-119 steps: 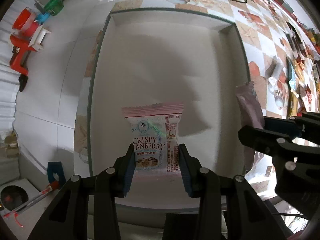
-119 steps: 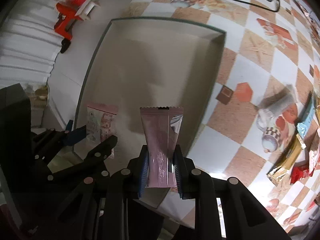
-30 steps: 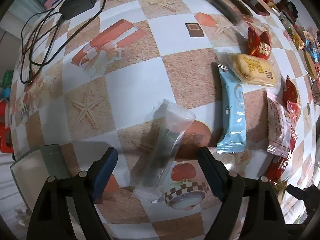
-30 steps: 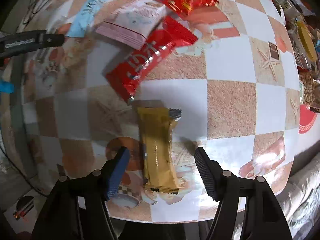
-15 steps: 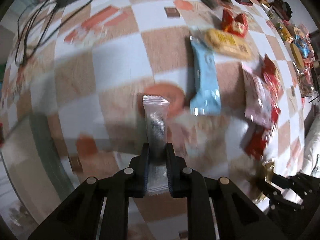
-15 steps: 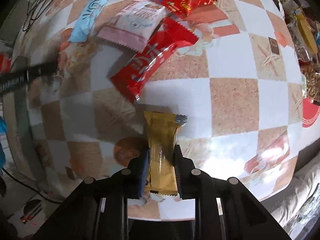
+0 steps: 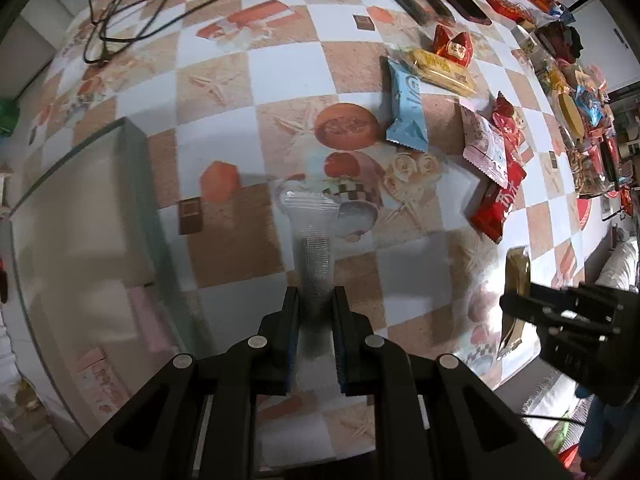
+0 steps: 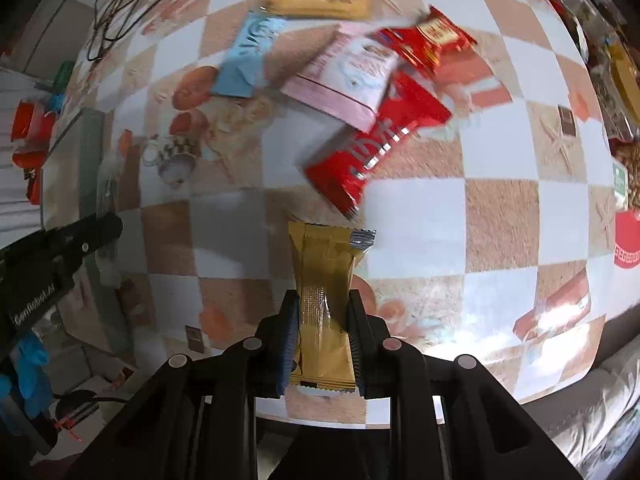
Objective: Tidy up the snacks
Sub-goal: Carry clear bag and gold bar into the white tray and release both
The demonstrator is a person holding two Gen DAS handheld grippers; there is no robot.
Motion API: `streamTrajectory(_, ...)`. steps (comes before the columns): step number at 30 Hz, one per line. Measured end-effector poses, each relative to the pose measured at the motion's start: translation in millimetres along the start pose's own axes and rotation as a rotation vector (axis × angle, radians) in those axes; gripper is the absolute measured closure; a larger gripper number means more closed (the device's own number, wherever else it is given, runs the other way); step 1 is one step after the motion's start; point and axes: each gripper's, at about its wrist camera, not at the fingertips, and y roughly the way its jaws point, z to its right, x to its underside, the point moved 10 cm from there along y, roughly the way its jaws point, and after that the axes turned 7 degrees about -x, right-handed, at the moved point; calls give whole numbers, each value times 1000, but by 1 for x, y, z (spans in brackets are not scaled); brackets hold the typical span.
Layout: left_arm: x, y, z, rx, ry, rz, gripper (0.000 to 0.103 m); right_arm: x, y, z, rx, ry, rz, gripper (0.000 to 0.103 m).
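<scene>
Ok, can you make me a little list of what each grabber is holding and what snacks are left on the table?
left gripper: shut on clear packet
right gripper: shut on gold bar
tray: on the left, a pink packet inside
snacks on the table: blue packet, yellow biscuit pack, pink bag, long red packet

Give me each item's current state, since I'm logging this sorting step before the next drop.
Left claw: shut on the clear plastic snack packet, lifted.
Right claw: shut on the gold foil snack bar, lifted.
Shallow grey-green tray: holds a pink packet.
Light blue wrapper: lying flat on the checkered tablecloth.
Long red wrapper: lying on the tablecloth, partly under the pink-and-white packet.
</scene>
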Motion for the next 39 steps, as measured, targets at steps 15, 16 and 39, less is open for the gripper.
streamTrajectory(15, 3, -27, -44, 0, -87, 69, 86, -18, 6, -67, 8, -158, 18, 78)
streamTrajectory(16, 5, -28, -49, -1, -97, 72, 86, -19, 5, -72, 8, -168, 20, 78)
streamTrajectory(39, 52, -25, -166, -46, -333, 71, 86, -30, 31, -215, -18, -449, -2, 78)
